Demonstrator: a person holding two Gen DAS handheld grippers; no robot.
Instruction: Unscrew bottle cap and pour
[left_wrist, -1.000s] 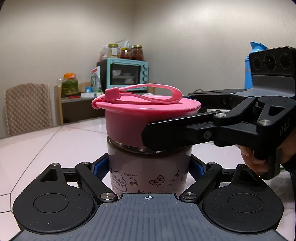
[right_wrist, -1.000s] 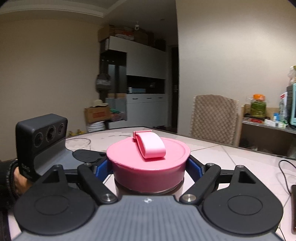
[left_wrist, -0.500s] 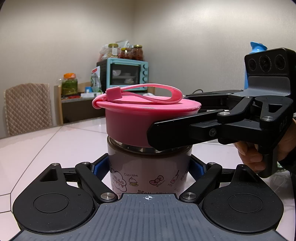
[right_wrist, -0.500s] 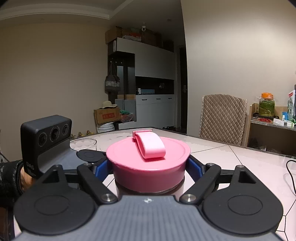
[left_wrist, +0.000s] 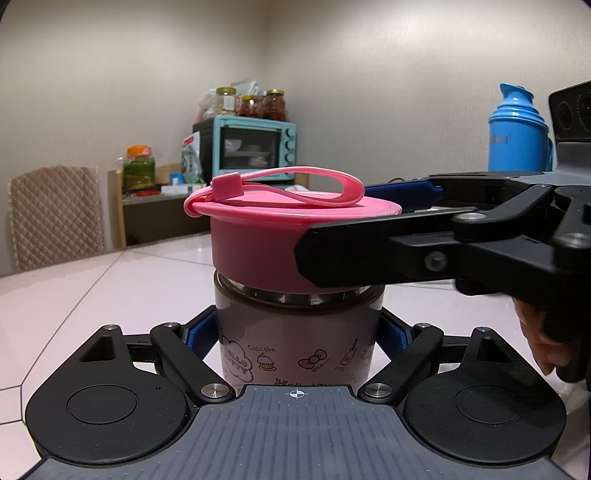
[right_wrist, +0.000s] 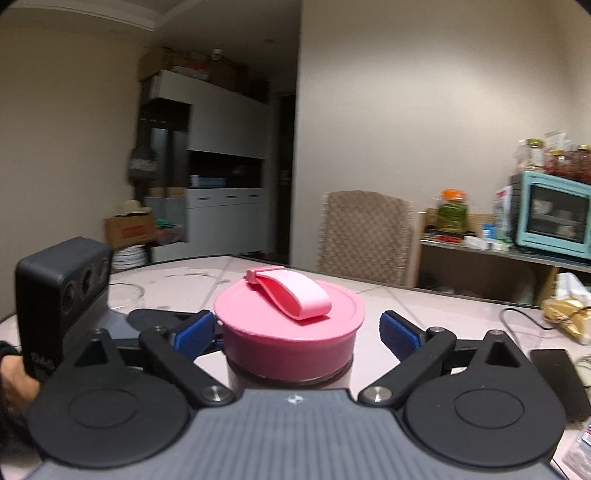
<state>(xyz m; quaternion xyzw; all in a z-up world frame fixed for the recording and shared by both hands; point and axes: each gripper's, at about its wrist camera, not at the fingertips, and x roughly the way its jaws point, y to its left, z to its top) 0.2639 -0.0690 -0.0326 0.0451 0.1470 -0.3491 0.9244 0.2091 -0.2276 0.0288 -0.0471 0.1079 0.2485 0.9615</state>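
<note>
The bottle (left_wrist: 299, 350) stood on the desk (left_wrist: 110, 288), clamped by the left hand-held gripper (left_wrist: 295, 343). The right hand-held gripper (right_wrist: 295, 328) stood wide around the pink cap (right_wrist: 291, 332); it should close squarely before twisting.

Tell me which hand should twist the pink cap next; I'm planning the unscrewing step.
Right. The right gripper straddles the round pink plastic cap at cap height, though one of its fingers stands slightly off it. The left gripper sits lower, shut on the cartoon-printed bottle body, steadying it.
</note>
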